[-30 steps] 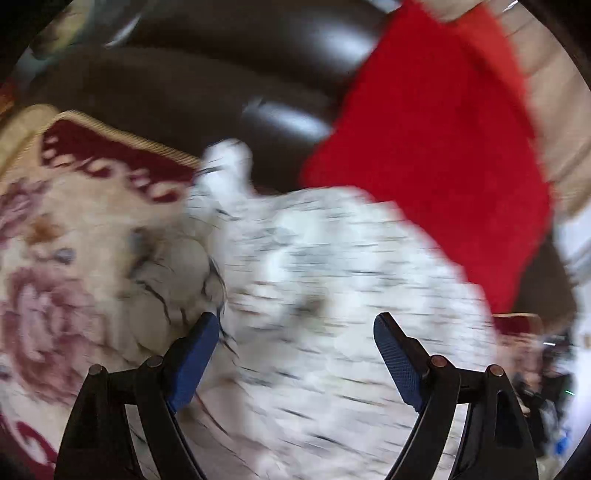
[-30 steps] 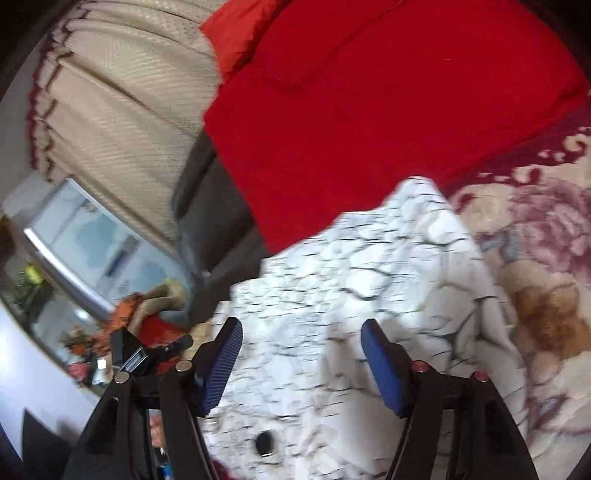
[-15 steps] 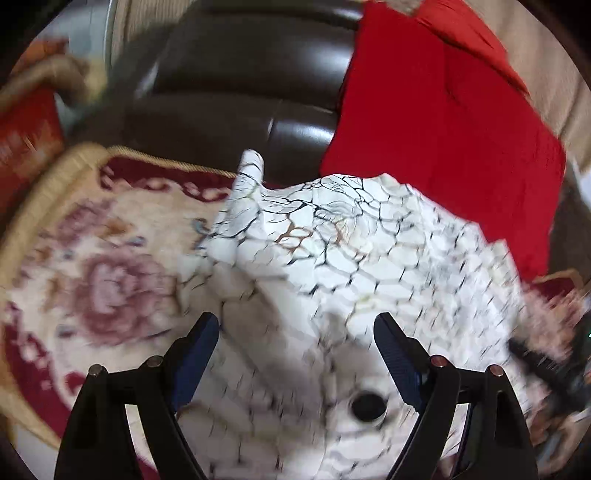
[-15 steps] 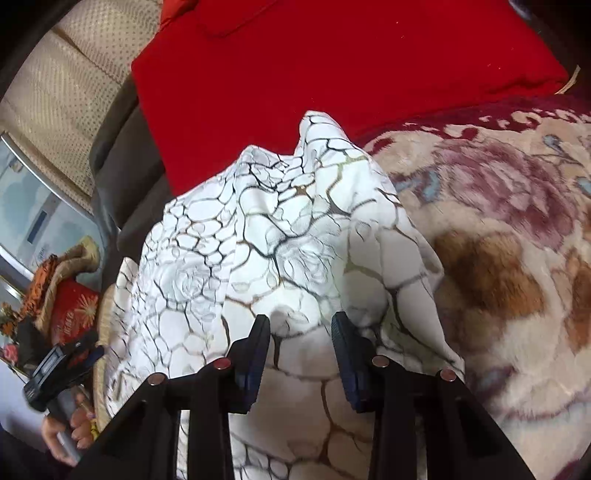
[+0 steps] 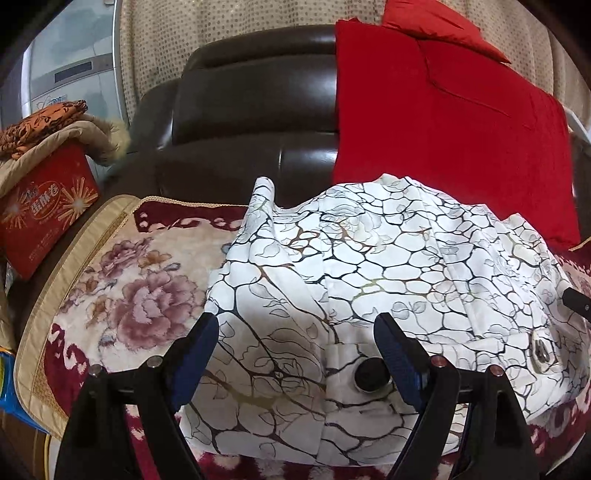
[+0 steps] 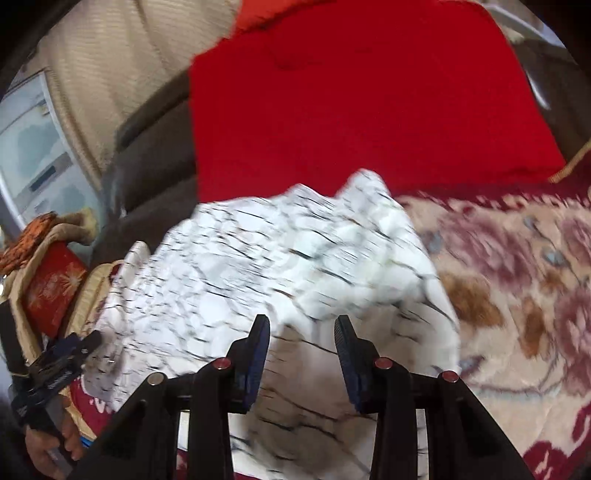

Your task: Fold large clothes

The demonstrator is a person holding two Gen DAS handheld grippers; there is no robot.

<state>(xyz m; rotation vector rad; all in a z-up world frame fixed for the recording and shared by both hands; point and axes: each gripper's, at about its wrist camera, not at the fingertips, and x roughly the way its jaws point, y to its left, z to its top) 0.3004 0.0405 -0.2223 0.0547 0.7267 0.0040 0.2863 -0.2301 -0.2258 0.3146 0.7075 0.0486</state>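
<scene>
A white garment [image 5: 369, 258] with a dark crackle print lies bunched on a floral blanket [image 5: 140, 288]. It has a black button [image 5: 371, 374] near its front hem. My left gripper [image 5: 293, 325] hovers open over the garment's near edge, with the button just inside its right finger and the pads off the cloth. My right gripper [image 6: 302, 325] has its jaws drawn in on a thick fold of the same garment [image 6: 280, 251] at its right side. That view is smeared by motion. The right gripper's tip [image 5: 576, 304] pokes in at the right of the left wrist view.
A red blanket [image 5: 443, 129] drapes a dark leather sofa [image 5: 251, 110] behind the garment. A red box [image 5: 44, 206] under folded clothes [image 5: 40, 122] stands at the left. Curtains [image 5: 221, 22] hang behind. A hand [image 6: 48, 443] holds the left gripper [image 6: 55, 362] at the lower left.
The left view swung round and settled square over the garment. The right jaws narrowed onto a fold of it, then moved, which blurred that view.
</scene>
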